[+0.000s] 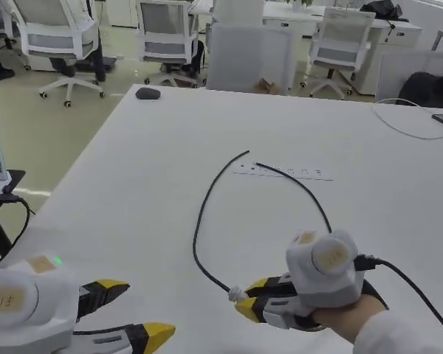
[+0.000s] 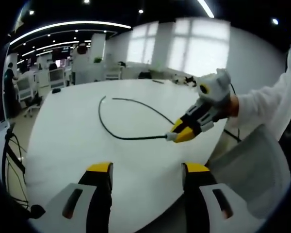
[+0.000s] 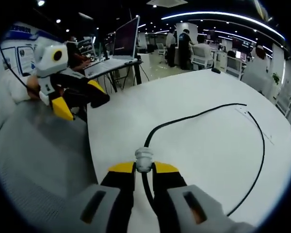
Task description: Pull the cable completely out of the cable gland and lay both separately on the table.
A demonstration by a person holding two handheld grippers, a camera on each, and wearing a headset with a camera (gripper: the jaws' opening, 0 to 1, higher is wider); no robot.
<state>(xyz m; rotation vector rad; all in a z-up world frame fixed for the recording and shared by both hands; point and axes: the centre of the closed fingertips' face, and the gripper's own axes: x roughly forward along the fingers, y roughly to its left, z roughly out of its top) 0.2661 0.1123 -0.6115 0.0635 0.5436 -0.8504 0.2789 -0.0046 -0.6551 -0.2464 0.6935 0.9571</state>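
Gland (image 3: 144, 156) pinched in right tongs (image 3: 143, 168), cable (image 1: 196, 232) through it; left tongs (image 2: 148, 168) wide, empty; likely needed: cable gripped near gland, pulled straight.

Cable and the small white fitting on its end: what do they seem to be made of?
The cable looks like a soft rubber or plastic sheath, matte black: it lies in a loose curve without kinks. The cable gland looks like hard white plastic, faintly glossy, with ridged rings; which plastic cannot be told.
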